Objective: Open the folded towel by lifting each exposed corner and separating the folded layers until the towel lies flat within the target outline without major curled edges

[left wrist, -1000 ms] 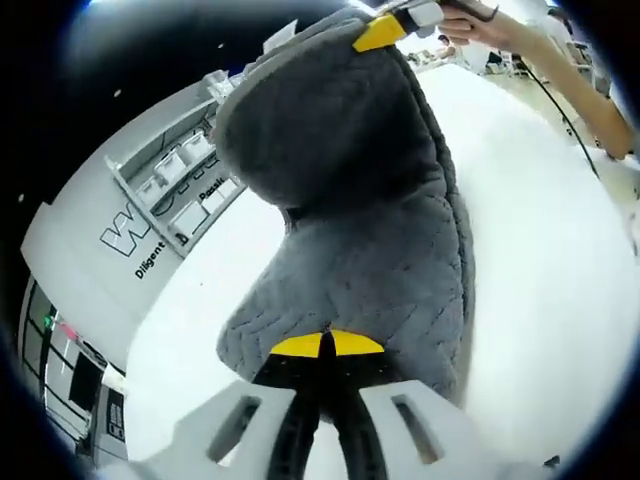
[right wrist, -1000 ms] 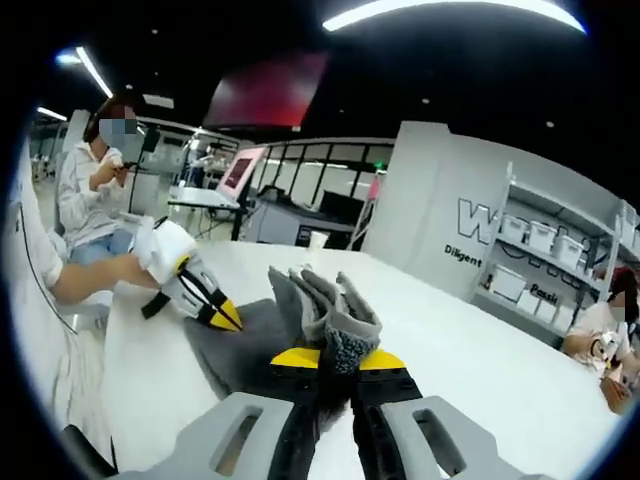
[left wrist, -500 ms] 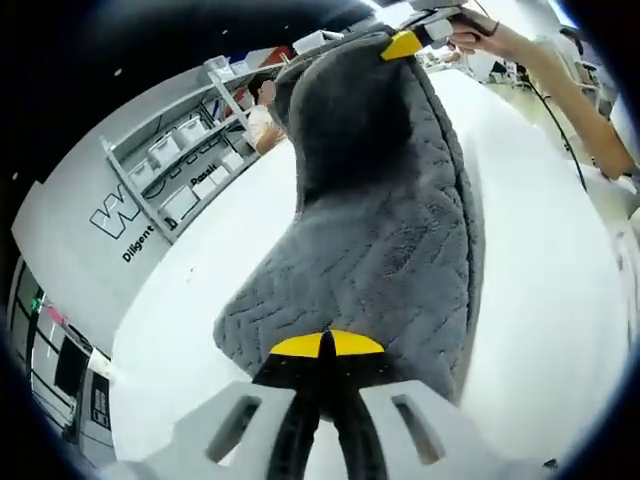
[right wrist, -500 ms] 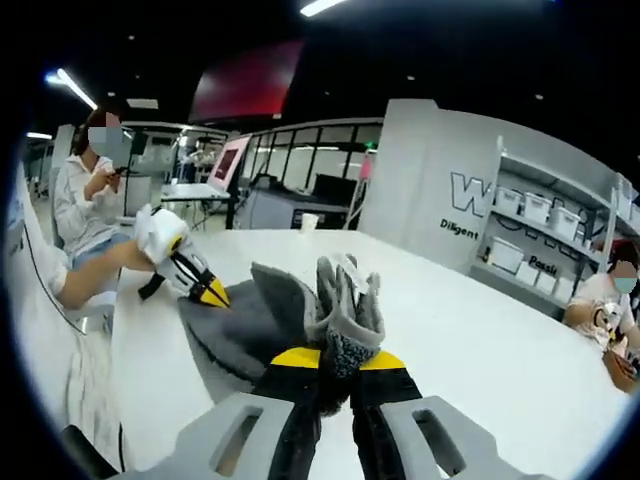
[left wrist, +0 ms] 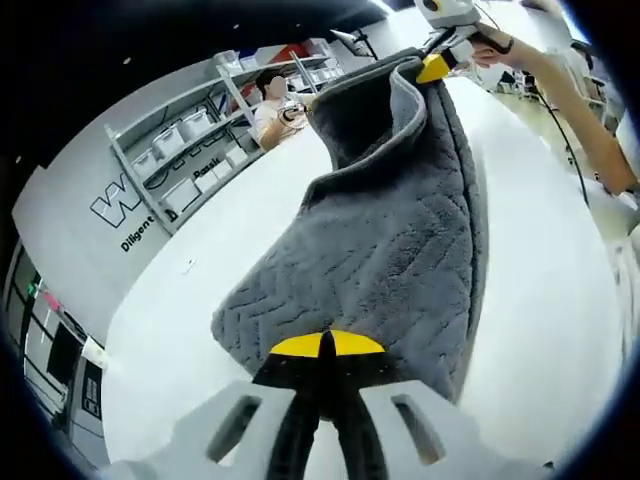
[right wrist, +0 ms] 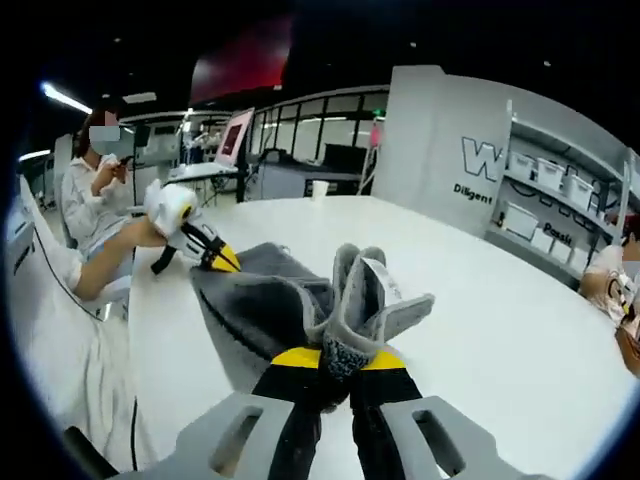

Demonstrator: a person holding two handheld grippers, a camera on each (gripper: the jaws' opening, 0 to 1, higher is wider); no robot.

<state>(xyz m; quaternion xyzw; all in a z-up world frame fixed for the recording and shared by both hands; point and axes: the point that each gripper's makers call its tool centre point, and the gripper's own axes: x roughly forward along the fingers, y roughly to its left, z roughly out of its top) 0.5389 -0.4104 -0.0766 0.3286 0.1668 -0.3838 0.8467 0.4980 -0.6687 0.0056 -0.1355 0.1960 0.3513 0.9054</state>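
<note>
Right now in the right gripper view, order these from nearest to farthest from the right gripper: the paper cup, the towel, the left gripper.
1. Towel: clamped in the right gripper, bunched just ahead.
2. Left gripper: up-left, holding the towel's far end.
3. Paper cup: far back on the white table.

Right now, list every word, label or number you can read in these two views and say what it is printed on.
"W": large outlined letter, cut off by shelving, on the grey wall.
"Diligent": small dark word under that letter, on the same wall; it reads the same in the right gripper view.
Further words along the wall behind the shelves: partly hidden, unreadable.
Towel tag: blurred.
</note>
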